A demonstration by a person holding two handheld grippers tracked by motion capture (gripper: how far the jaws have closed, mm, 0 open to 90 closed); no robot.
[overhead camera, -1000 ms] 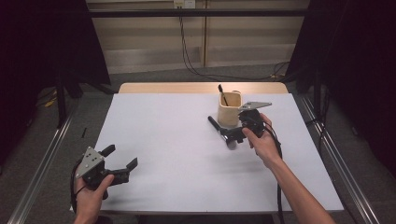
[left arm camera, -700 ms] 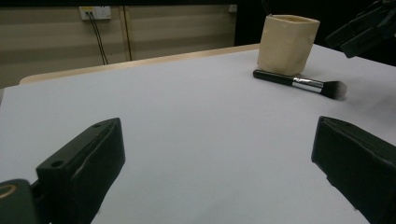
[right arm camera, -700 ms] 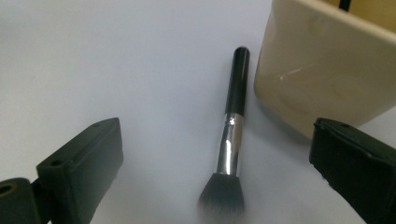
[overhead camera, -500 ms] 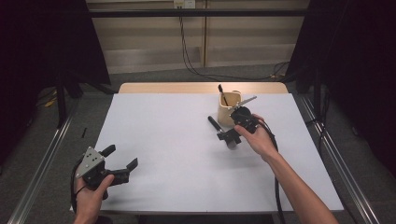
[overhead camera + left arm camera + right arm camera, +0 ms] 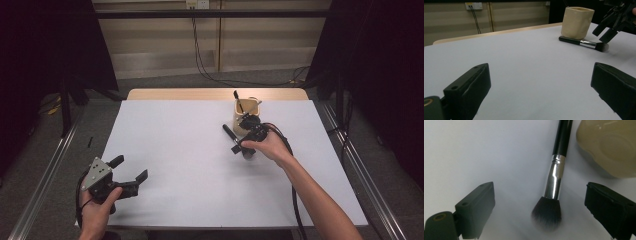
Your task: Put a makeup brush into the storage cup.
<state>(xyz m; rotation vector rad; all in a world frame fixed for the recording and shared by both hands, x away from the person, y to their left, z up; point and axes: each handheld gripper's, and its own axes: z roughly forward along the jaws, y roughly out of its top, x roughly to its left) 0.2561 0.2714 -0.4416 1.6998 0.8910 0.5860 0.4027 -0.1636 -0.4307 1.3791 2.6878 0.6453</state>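
Item: black-handled makeup brush [image 5: 556, 173] with a silver metal ferrule and dark bristle head, lying flat on the white table surface [image 5: 190, 150], just beside the cream ceramic cup [image 5: 577, 22].

Cup: upright near the table's far edge; a thin dark stick-like thing [image 5: 238, 101] stands in it, too small to identify, possibly another brush.

Right gripper [image 5: 539, 207]: held over the brush head, jaws spread either side of it and not touching it; they have just been closing slightly, with the bristle end between them, unclamped.

Left gripper [image 5: 539, 85]: in the person's left hand [image 5: 97, 212] at the near left corner, well apart from the brush, jaws wide, holding nothing.
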